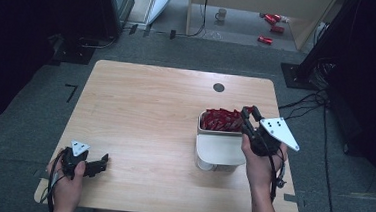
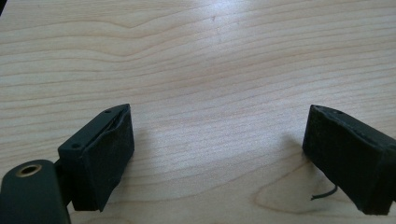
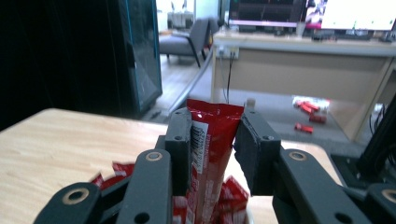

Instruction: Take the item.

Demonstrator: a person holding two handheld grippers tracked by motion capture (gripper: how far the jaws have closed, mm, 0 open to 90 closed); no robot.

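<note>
A white container [image 1: 221, 149] stands on the right half of the wooden table [image 1: 145, 113], its far section full of red packets [image 1: 220, 120]. My right gripper [image 1: 248, 113] hovers over that section's right edge. In the right gripper view its jaws [image 3: 212, 119] are shut on one red packet [image 3: 209, 144], which stands upright between the pads above several loose packets [image 3: 114, 170]. My left gripper [image 1: 103, 162] rests low over the table's near left corner. Its jaws [image 2: 219, 114] stand wide open over bare wood, with nothing between them.
A small black round insert [image 1: 219, 87] sits in the tabletop behind the container. On the floor beyond the table lie several red packets [image 1: 267, 40] and a mug [image 1: 221, 14]. Dark stands and cables [image 1: 306, 102] flank the table's right side.
</note>
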